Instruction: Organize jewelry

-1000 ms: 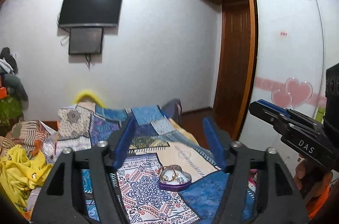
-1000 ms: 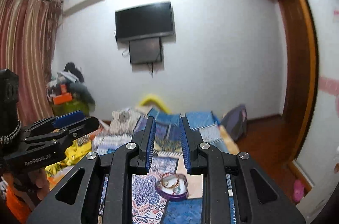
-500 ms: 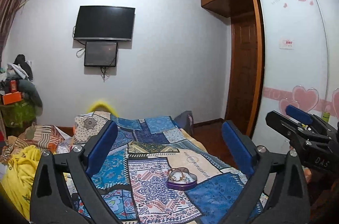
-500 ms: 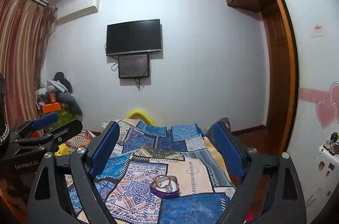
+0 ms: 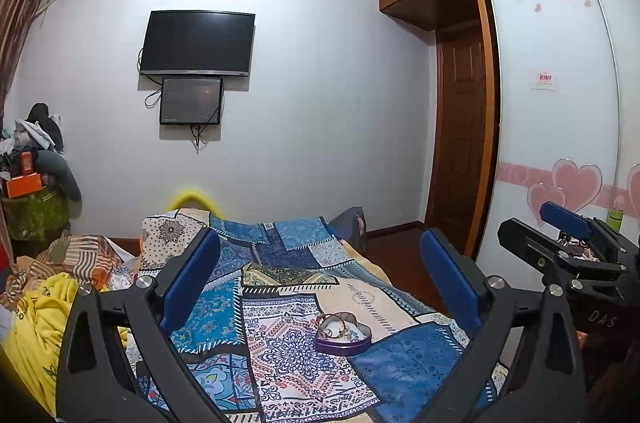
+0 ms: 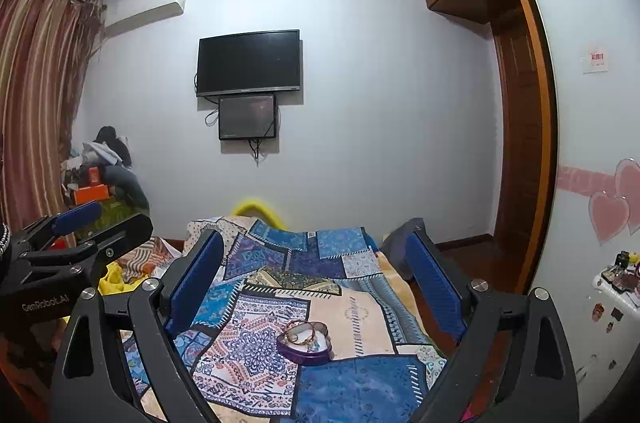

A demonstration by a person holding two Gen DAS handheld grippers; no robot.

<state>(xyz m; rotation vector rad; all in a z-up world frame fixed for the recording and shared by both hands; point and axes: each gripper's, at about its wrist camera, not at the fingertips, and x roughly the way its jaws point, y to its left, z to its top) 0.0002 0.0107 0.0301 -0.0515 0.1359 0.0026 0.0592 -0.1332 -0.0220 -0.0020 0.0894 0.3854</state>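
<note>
On the patchwork bedspread sits a heart-shaped tin, untouched; both grippers gape wide, holding nothing.

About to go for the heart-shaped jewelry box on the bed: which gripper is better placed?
Probably the right gripper: the heart-shaped box lies almost centred between its open fingers. For the left gripper, also open, it sits slightly right of centre. The margin is small.
</note>
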